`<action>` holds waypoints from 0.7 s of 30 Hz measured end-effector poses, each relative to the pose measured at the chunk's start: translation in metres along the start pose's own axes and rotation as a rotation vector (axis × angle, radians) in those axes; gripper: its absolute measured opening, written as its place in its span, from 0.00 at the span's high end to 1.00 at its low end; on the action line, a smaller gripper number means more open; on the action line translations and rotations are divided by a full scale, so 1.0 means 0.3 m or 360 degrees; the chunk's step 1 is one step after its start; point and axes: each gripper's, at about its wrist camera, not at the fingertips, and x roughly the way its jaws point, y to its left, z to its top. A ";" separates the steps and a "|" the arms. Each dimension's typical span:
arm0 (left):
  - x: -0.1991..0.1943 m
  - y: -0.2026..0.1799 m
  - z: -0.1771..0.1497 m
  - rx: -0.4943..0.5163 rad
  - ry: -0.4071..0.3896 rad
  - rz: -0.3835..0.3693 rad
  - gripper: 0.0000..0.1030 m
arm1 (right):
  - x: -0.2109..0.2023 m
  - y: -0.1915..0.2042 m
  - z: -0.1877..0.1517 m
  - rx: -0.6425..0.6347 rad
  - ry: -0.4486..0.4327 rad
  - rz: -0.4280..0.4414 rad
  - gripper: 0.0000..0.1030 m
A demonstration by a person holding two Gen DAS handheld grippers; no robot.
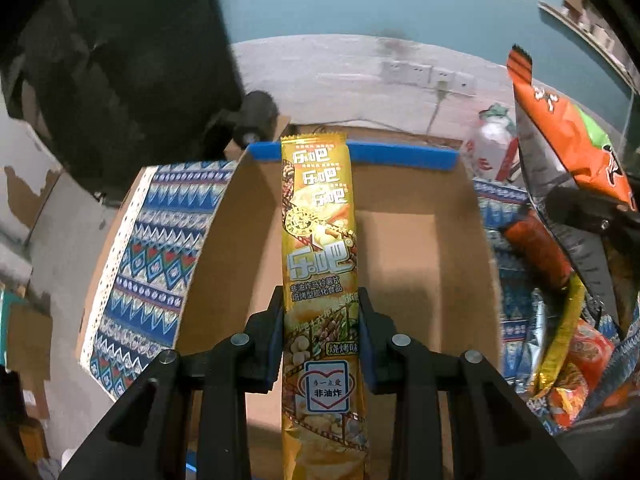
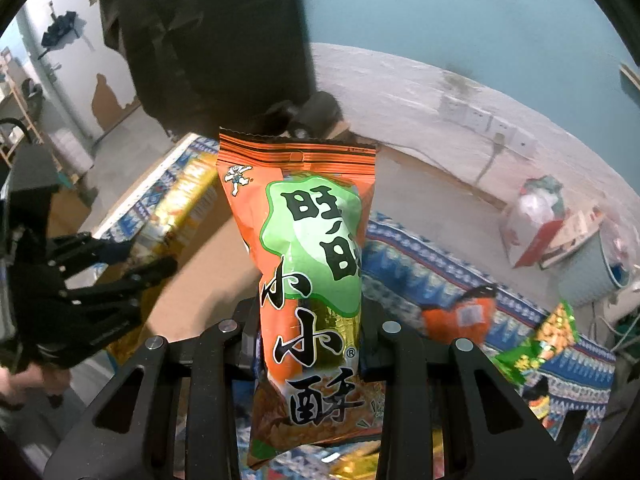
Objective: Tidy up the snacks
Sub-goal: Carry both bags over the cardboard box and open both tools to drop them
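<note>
My left gripper [image 1: 320, 320] is shut on a long yellow chip packet [image 1: 318, 220] and holds it upright over an open cardboard box [image 1: 400, 248]. My right gripper [image 2: 310, 320] is shut on an orange and green snack bag [image 2: 308, 248], held up above the patterned cloth. In the left wrist view the orange bag [image 1: 560, 128] and the right gripper [image 1: 580, 212] show at the right edge. In the right wrist view the left gripper [image 2: 132, 260] and its yellow packet [image 2: 180, 200] show at the left.
The box has a blue strip [image 1: 400, 154] on its far rim. A blue patterned cloth [image 1: 152, 248] covers the table. Several loose snack packets [image 1: 568, 368] lie right of the box, with an orange one [image 2: 460, 312] and a green one [image 2: 548, 336]. A white bottle [image 1: 492, 140] stands behind.
</note>
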 end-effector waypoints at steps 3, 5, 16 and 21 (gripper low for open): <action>0.032 0.040 -0.013 -0.0031 0.0022 0.0017 0.69 | 0.043 0.046 0.024 -0.0017 0.0021 0.0027 0.70; 0.050 0.058 -0.021 -0.0049 0.0043 0.0032 0.69 | 0.075 0.085 0.041 -0.0028 0.0039 0.0045 0.70; 0.155 0.149 -0.053 -0.0175 0.0179 0.0029 0.69 | 0.262 0.231 0.072 -0.0084 0.0197 0.0117 0.70; 0.181 0.180 -0.066 -0.0225 0.0230 0.0065 0.68 | 0.315 0.253 0.074 -0.0083 0.0248 0.0131 0.70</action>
